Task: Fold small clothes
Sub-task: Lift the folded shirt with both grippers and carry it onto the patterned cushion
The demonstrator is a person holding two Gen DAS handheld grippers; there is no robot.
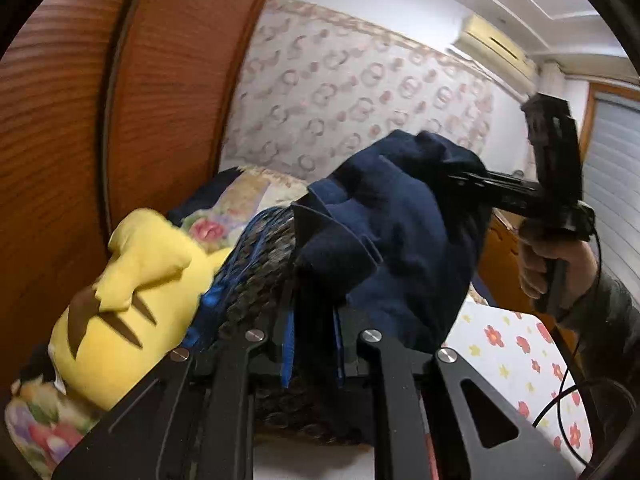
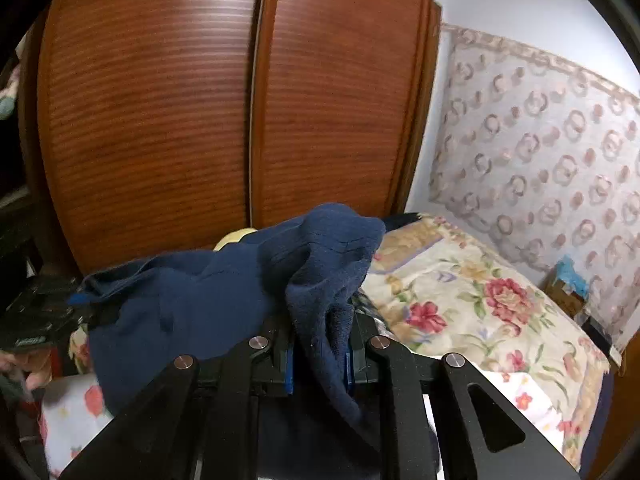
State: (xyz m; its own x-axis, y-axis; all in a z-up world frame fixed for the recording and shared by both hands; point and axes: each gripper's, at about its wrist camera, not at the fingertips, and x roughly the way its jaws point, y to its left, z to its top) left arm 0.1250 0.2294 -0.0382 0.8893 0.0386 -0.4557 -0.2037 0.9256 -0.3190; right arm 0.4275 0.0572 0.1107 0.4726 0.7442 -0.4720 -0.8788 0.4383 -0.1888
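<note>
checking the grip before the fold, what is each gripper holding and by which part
Both hold the navy garment: the right gripper pinches a bunched edge, the left gripper another edge, cloth hanging between them.

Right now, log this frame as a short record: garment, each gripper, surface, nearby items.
garment: navy blue cloth, bunched, held up between both grippers
left gripper: shut on the cloth's edge
right gripper: shut on a fold of the cloth
surface: bed with floral cover beneath
nearby: yellow plush toy by the wooden wardrobe
fold state: not yet folded
</note>
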